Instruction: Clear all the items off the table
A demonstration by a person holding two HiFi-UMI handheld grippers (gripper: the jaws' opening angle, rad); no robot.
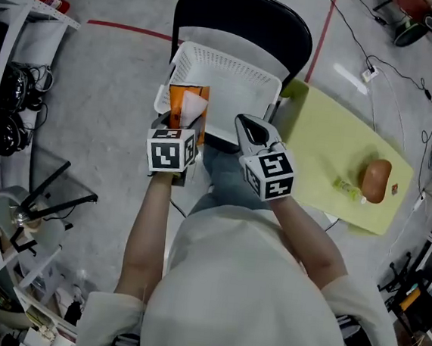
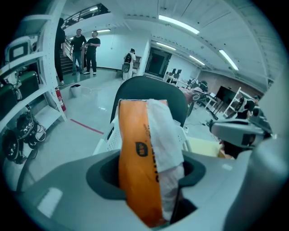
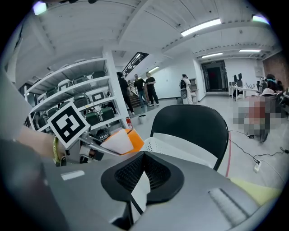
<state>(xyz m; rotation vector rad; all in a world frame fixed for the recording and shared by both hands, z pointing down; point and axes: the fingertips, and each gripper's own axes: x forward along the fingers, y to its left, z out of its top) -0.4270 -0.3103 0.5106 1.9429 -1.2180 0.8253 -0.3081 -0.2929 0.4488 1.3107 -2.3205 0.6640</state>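
Room: grey floor [image 1: 107, 120] with a red line [image 1: 127, 28]; shelves [image 3: 76, 94] of gear stand along the person's left, and a few people [image 2: 86, 49] stand far back by a stair.
Chair: black chair [image 1: 247, 12] straight in front of the person, its back on the far side.
Basket: white perforated basket [image 1: 234, 67] sits on the chair seat and fills most of it.
Table: yellow-green table [image 1: 333, 142] to the right of the chair, one corner just beside the basket's right edge.
Left on the table: brown oval thing [image 1: 376, 180] close to the table edge farthest from the chair; a small yellow-green thing [image 1: 345, 188] touches or nearly touches it on the chair side; a tiny reddish thing [image 1: 394, 189] lies just beyond it. What each is cannot be told.
Packet: orange-and-white packet [image 1: 186, 105], upright, over the basket's near left corner; whether it touches the basket floor cannot be told.
Left gripper: left gripper [image 1: 181, 123] clamps the packet's lower part between its pads, at the basket's near left edge.
Right gripper: right gripper [image 1: 245, 124] has its jaws pressed together, tips over the basket's near edge, right of the packet and apart from it.
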